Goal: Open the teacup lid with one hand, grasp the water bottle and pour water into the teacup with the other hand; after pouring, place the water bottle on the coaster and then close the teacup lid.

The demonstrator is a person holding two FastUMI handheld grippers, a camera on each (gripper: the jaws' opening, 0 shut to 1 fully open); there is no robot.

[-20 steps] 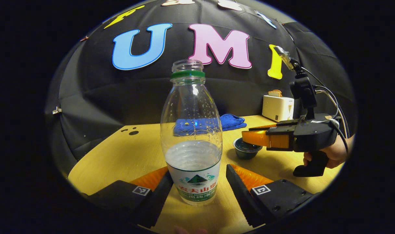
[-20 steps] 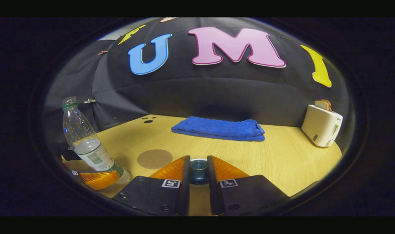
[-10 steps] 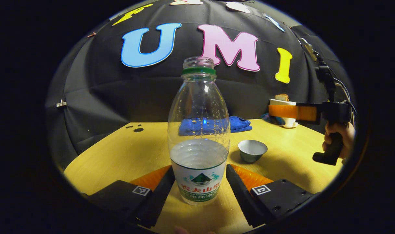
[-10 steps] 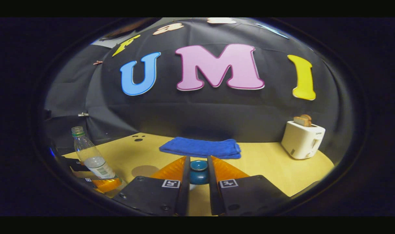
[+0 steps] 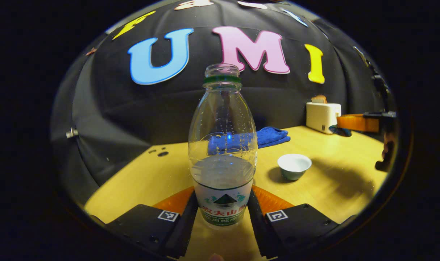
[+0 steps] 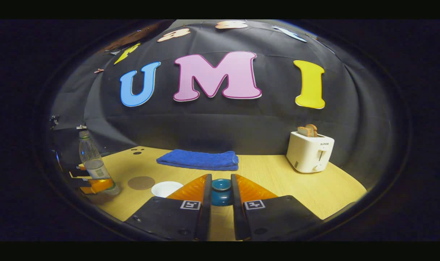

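In the left gripper view, the left gripper (image 5: 223, 212) has its two fingers drawn in against the sides of the water bottle (image 5: 223, 152), pressing on the labelled lower band from both sides. The bottle is clear, ribbed plastic with a rounded shoulder, a narrow neck ringed by a green collar and an open mouth with no cap; it stands upright on the pale wood-grain table (image 5: 140, 181), water reaching roughly to its middle and droplets clinging inside the upper wall. To its right, a little apart, sits the teacup (image 5: 294, 166), a small round glazed bowl with a pale inside, uncovered. Behind the bottle lies a folded blue towel (image 5: 272, 136) of soft nap, and farther right a boxy cream toaster (image 5: 323, 116) with a slice of bread in its slot. At the right edge the right gripper (image 5: 345, 127) is raised above the table, a dark rounded thing at its tip. In the right gripper view, the bottle (image 6: 93, 165) stands at the far left in the other gripper's grasp; beside it lie a flat round brown coaster (image 6: 141, 182) and then the white-lined teacup (image 6: 166, 188). At the bottom centre the right gripper (image 6: 221, 194) is closed to a narrow gap on the teacup lid (image 6: 221, 192), a dark blue glossy dome with a knob, both fingers against its sides.
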